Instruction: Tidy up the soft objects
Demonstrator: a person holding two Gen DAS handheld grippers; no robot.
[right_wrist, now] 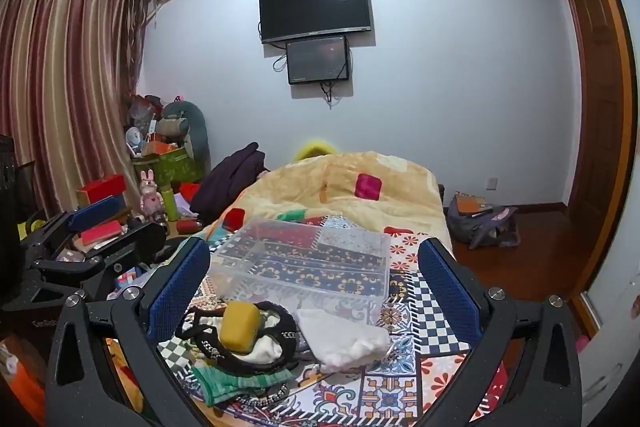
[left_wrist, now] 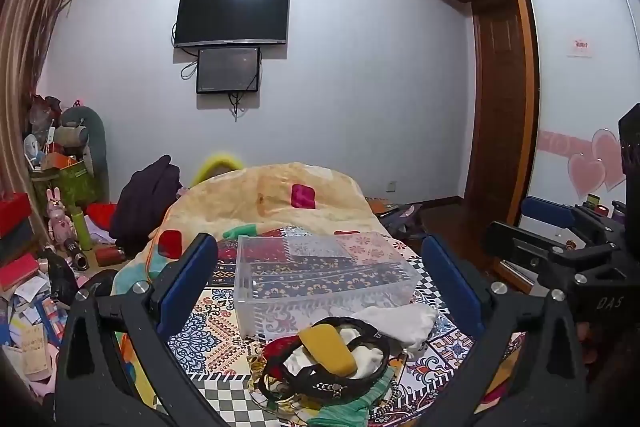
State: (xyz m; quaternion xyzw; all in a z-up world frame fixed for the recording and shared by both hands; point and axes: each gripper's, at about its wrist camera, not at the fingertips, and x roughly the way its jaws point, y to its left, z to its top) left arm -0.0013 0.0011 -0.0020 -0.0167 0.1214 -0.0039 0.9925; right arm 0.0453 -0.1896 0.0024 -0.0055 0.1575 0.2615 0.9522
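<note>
A pile of soft things lies on the patterned bedspread in front of both grippers: a yellow sponge [left_wrist: 330,349] [right_wrist: 239,325], a black studded band [left_wrist: 320,383] [right_wrist: 240,359], a white cloth [left_wrist: 400,321] [right_wrist: 344,337] and a green striped cloth [left_wrist: 344,413] [right_wrist: 232,383]. Just beyond stands an empty clear plastic box [left_wrist: 320,275] [right_wrist: 308,259]. My left gripper [left_wrist: 320,275] is open above the pile, holding nothing. My right gripper [right_wrist: 316,287] is open too, holding nothing. Each gripper shows at the edge of the other's view.
A yellow quilt [left_wrist: 280,195] with red patches covers the bed's far end. Dark clothes [left_wrist: 148,195] lie at its left. Boxes, toys and clutter [right_wrist: 160,171] fill the floor by the curtain. A bag [right_wrist: 480,223] sits on the wooden floor at right. A wardrobe [left_wrist: 568,67] stands right.
</note>
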